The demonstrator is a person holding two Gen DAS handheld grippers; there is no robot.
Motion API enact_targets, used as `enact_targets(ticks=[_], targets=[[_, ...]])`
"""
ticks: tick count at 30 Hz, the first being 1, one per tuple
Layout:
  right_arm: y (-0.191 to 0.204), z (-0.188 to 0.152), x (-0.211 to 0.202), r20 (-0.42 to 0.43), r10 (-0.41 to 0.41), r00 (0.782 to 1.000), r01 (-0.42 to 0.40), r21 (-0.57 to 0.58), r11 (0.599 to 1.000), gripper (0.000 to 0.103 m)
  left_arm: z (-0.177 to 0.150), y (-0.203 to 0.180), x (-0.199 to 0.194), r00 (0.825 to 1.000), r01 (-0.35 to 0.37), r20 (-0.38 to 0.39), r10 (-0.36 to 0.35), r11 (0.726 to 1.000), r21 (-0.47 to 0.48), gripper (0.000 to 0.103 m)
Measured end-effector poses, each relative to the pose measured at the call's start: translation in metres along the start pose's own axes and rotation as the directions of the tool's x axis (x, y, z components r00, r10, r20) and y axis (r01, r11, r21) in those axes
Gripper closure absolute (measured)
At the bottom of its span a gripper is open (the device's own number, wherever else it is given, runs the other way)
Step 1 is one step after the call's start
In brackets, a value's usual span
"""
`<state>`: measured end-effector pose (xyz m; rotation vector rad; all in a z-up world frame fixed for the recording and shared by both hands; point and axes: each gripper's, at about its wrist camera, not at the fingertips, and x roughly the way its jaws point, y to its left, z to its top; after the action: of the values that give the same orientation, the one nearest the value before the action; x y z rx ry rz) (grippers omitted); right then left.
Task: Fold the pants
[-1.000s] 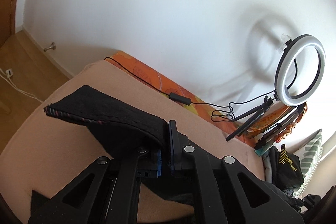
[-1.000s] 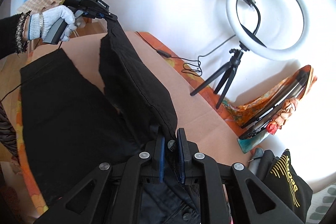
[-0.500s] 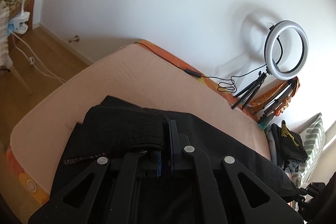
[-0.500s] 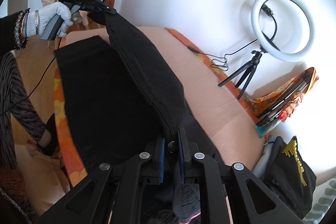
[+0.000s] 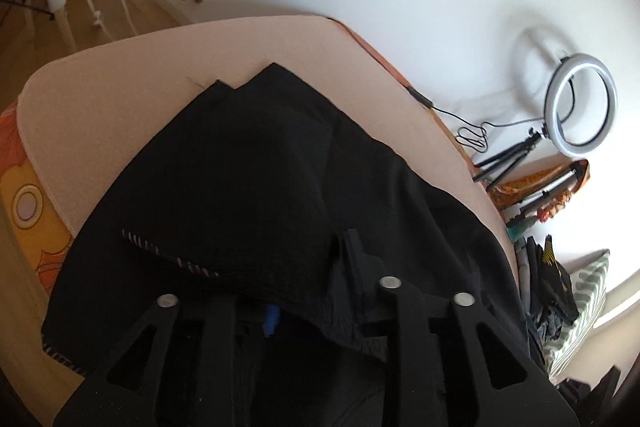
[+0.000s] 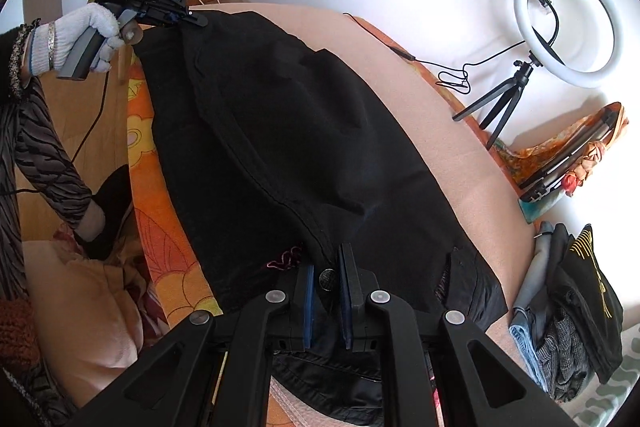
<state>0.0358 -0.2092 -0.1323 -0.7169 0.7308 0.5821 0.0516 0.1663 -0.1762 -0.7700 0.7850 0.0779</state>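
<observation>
Black fabric pants [image 6: 304, 131] lie doubled lengthwise on the peach-covered bed [image 6: 432, 115]. Left gripper [image 6: 192, 21] clenches the hem end, right gripper [image 6: 326, 281] the waist end, keeping the leg taut for alignment.

Pants [image 6: 288, 147] — spread across the bed [image 6: 420, 115], one leg folded over the other. Left tool [image 6: 192, 21] at the far hem end, right tool [image 6: 326, 287] at the near waist end. Ring light [image 6: 568, 23] behind the bed by the wall; clothes pile [image 6: 568, 311] to the right.
</observation>
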Motion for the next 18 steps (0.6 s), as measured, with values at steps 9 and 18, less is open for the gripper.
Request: enact_targets(ticks=[9,18], targets=[[0.000,-0.015,0.010,0.018,-0.029,0.999,0.028,0.057,0.998,0.094,0.016,0.016,-0.014,0.992,0.012,0.127,-0.009,1.000,-0.024,0.096],[-0.009,-0.016,-0.013,0.103,-0.087,0.991,0.081,0.060,0.995,0.094,-0.012,0.028,-0.045,0.988,-0.012,0.152,0.011,1.000,0.008,0.099]])
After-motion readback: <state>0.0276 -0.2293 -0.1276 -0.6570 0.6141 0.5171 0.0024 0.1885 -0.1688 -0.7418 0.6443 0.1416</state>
